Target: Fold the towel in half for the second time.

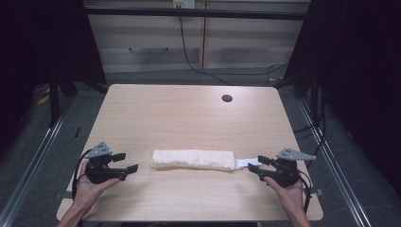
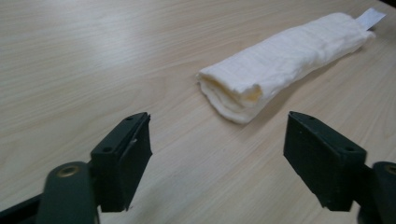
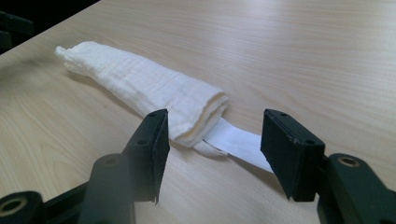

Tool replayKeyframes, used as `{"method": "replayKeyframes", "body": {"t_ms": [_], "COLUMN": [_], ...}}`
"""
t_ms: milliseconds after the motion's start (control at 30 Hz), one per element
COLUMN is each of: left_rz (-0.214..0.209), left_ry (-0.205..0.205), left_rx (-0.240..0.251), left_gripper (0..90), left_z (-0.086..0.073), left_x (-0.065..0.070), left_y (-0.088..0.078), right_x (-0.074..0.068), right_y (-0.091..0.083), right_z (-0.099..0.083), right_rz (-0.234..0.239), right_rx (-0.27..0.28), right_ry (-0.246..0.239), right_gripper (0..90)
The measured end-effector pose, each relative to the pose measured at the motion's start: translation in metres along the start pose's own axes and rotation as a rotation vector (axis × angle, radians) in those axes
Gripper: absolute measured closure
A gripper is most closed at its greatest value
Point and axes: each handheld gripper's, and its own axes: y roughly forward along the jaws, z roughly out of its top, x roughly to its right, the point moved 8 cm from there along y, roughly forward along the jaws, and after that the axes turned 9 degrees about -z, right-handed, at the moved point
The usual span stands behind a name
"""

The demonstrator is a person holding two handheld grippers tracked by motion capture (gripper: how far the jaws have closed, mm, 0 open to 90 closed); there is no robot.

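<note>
A white cloth (image 1: 193, 160) lies folded into a long roll across the front middle of the wooden table (image 1: 189, 113). A white label (image 1: 247, 162) sticks out of its right end. My left gripper (image 1: 126, 162) is open a short way left of the roll, and its jaws (image 2: 217, 154) point at the near end of the cloth (image 2: 280, 60) with bare table between. My right gripper (image 1: 257, 164) is open at the other end. In the right gripper view its jaws (image 3: 215, 149) stand either side of the label (image 3: 238, 142) and the cloth's end (image 3: 140, 84), pressing on neither.
A round cable hole (image 1: 227, 98) sits at the table's far right. Cables (image 1: 198, 66) run over the floor behind the table, in front of a pale cabinet (image 1: 198, 42). Metal rails (image 1: 33, 156) flank the table, with dark curtains at both sides.
</note>
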Motion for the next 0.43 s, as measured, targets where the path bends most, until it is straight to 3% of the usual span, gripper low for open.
{"method": "replayKeyframes", "body": {"t_ms": [100,200,333,433], "left_rz": [-0.019,-0.036,-0.021,0.015], "left_ry": [0.036,-0.028,-0.001,-0.032], "left_rx": [0.033,0.048,0.018,0.028], "left_gripper": [16.2,15.6,15.8,16.3], "left_z": [-0.002,-0.005,-0.013,-0.014], "left_x": [0.001,-0.001,-0.003,-0.007], "left_y": [-0.008,-0.01,-0.002,-0.002], "right_x": [0.005,0.014,0.026,0.031], "right_y": [-0.005,-0.008,-0.006,-0.005], "right_z": [-0.003,-0.006,-0.013,-0.017], "right_rz": [-0.027,-0.063,-0.112,-0.138], "right_rx": [0.008,0.025,0.006,-0.007], "right_ry": [0.016,0.035,0.061,0.065], "right_gripper": [39.8,37.6,34.5,34.0]}}
